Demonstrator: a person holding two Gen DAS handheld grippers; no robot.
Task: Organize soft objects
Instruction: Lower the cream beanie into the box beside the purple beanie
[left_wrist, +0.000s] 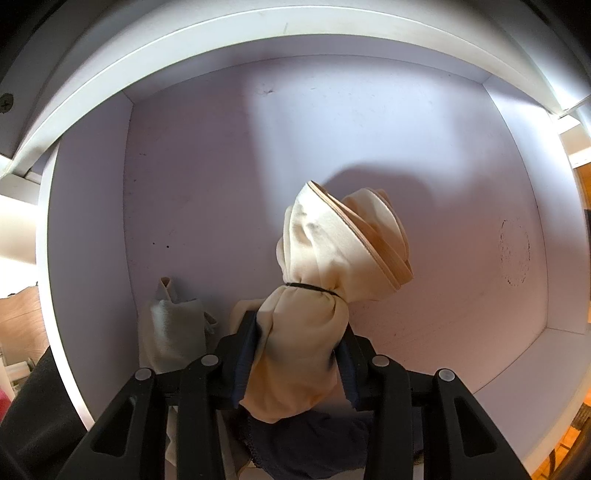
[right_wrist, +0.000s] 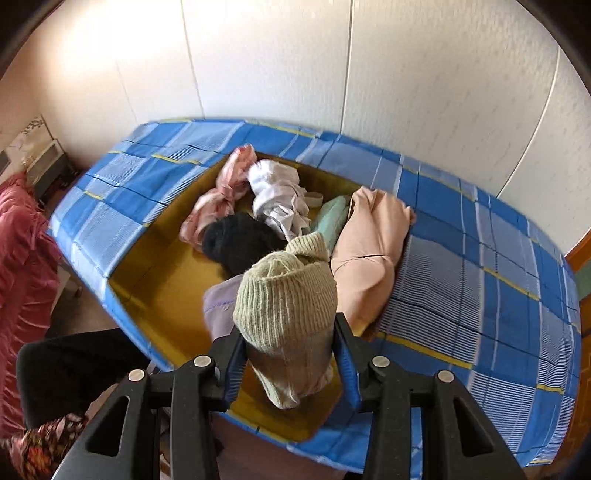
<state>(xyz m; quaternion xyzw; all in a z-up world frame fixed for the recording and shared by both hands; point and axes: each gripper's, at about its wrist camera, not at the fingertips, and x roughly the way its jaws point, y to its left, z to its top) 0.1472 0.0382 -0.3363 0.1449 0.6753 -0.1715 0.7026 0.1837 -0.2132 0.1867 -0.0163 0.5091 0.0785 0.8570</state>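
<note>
Cream cloth bundle tied with a thin black band (left_wrist: 317, 280) sits clenched between the pads of the left gripper (left_wrist: 295, 365), hanging over the pale floor of a white drawer (left_wrist: 207, 184) beside a folded grey cloth (left_wrist: 173, 332). Right gripper (right_wrist: 291, 365) grasps a rolled green ribbed knit piece (right_wrist: 288, 306) above the blue plaid bed (right_wrist: 480, 288), where pink, white, black and peach garments (right_wrist: 280, 206) lie heaped on a yellow patch.

A cream cloth bundle (left_wrist: 314, 258) in a white drawer (left_wrist: 92, 229); a beige-green ribbed beanie (right_wrist: 286, 306) above blue plaid sheet (right_wrist: 480, 258).
</note>
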